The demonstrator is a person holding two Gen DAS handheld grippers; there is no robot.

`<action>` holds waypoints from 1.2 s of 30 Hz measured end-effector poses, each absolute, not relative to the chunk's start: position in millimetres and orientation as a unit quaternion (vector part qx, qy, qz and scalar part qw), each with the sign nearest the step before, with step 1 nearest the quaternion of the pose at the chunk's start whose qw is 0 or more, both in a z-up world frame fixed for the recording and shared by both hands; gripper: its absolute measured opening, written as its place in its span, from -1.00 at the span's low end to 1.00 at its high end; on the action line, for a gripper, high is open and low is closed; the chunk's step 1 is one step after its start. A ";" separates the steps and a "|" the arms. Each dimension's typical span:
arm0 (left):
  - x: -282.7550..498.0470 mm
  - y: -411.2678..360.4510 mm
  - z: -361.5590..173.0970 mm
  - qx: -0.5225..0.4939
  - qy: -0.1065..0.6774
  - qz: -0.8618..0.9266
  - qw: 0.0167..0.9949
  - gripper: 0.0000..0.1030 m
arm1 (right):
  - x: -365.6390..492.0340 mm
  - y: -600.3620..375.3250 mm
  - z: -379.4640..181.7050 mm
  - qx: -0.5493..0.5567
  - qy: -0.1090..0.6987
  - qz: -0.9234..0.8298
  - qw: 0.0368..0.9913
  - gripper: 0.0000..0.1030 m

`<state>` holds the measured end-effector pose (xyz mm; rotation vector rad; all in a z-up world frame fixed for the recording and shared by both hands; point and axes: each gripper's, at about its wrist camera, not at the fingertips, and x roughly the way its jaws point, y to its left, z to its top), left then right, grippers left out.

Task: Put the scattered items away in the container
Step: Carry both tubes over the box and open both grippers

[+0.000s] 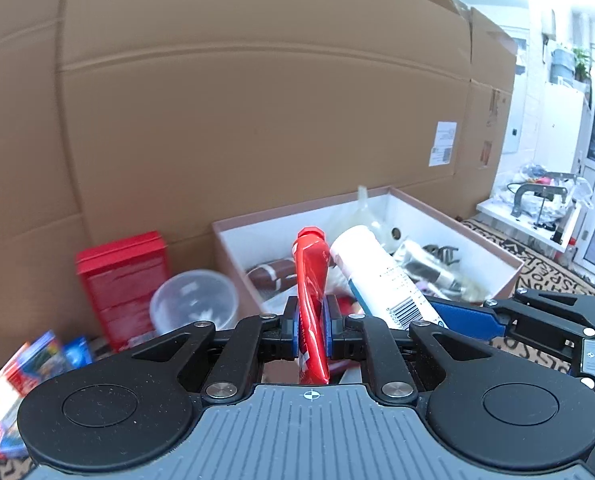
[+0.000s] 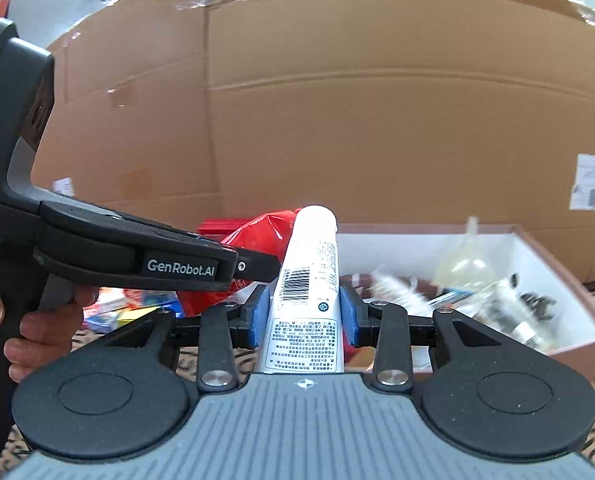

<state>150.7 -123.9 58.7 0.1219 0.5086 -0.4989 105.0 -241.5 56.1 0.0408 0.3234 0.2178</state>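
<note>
My left gripper (image 1: pixel 312 322) is shut on a red tube (image 1: pixel 311 276) that sticks up between its blue pads, held in front of the open box (image 1: pixel 511 256). My right gripper (image 2: pixel 304 316) is shut on a white tube (image 2: pixel 311 276) with a barcode; it also shows in the left wrist view (image 1: pixel 377 272), just right of the red tube. The red tube appears in the right wrist view (image 2: pixel 265 232) behind the left gripper's body. The white-lined box (image 2: pixel 569 280) holds a small brown football (image 1: pixel 275 274), a clear bulb (image 2: pixel 467 260) and several dark items.
A red tin (image 1: pixel 125 284), a clear plastic bowl (image 1: pixel 195 300) and colourful small packs (image 1: pixel 29 368) stand left of the box. A large cardboard sheet (image 1: pixel 257 100) forms a wall behind. A patterned rug (image 1: pixel 545 264) covers the floor. A white table (image 1: pixel 533 208) stands far right.
</note>
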 end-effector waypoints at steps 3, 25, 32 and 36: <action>166.9 -139.1 57.3 0.063 0.253 -0.246 0.933 -0.85 | 122.2 -253.4 55.9 0.015 0.163 0.099 0.981 -0.18; 229.1 -139.3 32.8 0.027 0.257 -0.171 0.951 0.88 | 174.5 -329.1 27.4 0.073 0.176 -0.006 0.982 0.45; 207.4 -127.6 27.4 0.035 0.259 -0.163 0.951 0.90 | 152.6 -318.2 18.1 0.073 0.176 0.001 0.982 0.72; 195.0 -118.7 30.1 0.039 0.260 -0.158 0.952 0.90 | 141.6 -308.5 21.6 0.068 0.172 0.006 0.983 0.84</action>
